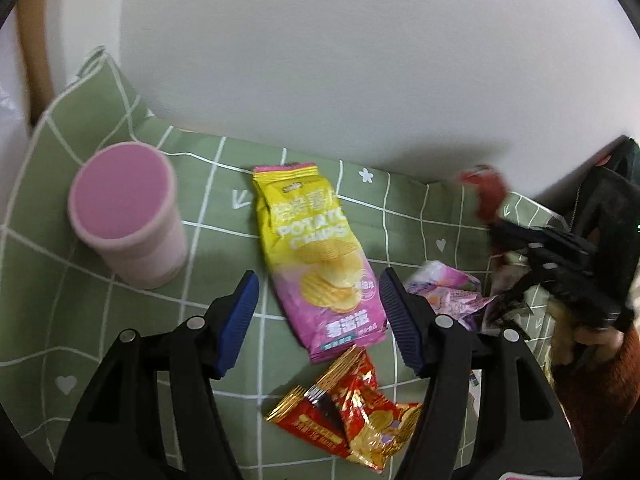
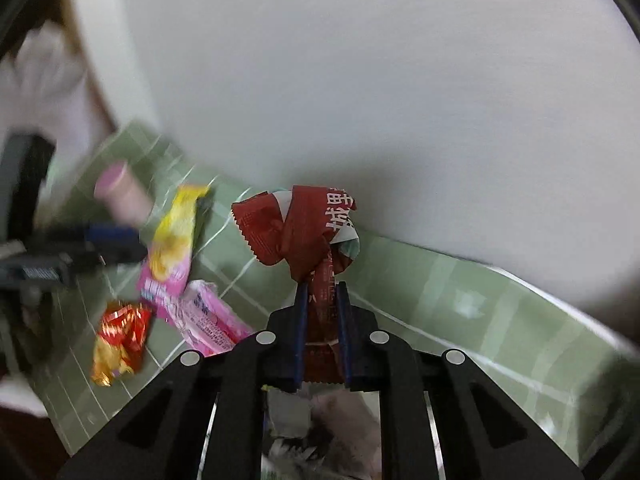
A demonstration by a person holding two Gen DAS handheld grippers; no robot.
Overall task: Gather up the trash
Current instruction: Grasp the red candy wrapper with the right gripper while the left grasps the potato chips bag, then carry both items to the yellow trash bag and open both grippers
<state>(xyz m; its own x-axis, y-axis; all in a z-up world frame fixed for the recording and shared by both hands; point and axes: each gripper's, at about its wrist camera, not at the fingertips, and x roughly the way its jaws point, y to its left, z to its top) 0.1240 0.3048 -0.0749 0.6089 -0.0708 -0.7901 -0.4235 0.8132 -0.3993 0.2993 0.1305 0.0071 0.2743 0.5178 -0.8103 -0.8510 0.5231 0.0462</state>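
Pinching a crumpled dark red wrapper (image 2: 298,236), right gripper (image 2: 322,336) jaws closed on its tail, right of the chip bag (image 1: 316,256) (light, crinkly, slippery; grab an edge). Left gripper (image 1: 320,316) jaws open over the chip bag.

Soft, even room light falls from above, leaving the white wall (image 1: 360,60) pale grey and casting a broad, faint shadow low along it and over the green cloth (image 1: 200,216). Both views bow at the edges with black fisheye corners; the left wrist view is fairly sharp on the chip bag (image 1: 320,256) and pink cup (image 1: 128,216), though the right tool (image 1: 496,208) smears at its right side. The right wrist view is streaked with motion blur across its left half, only the red wrapper (image 2: 304,232) crisp, and the foil packet (image 2: 120,340) glints.
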